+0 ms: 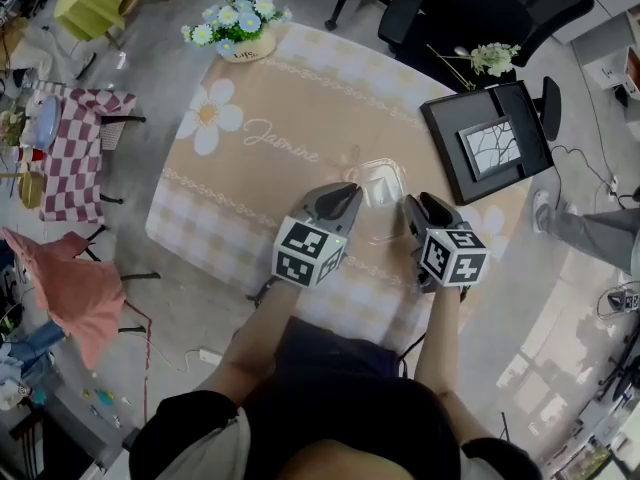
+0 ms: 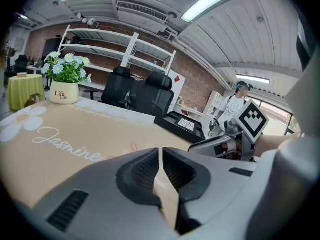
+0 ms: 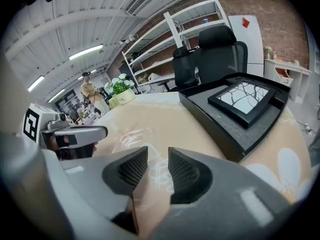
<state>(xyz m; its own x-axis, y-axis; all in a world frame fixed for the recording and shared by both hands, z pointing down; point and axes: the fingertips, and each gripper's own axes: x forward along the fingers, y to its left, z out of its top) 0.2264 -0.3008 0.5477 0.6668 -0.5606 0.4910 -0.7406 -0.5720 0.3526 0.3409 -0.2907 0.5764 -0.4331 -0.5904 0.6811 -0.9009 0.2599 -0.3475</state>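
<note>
Head view: I'm holding left gripper (image 1: 352,190) and right gripper (image 1: 412,204) either side of clear plastic container (image 1: 384,180), which is lying just ahead of both tips. Left gripper view: jaws are pressing together, nothing between them. Right gripper view: jaws are standing narrowly apart and empty, container (image 3: 131,133) just ahead-left. Risk, I'm guessing: an off-centre nudge is likely skidding or crumpling that flimsy plastic.
</note>
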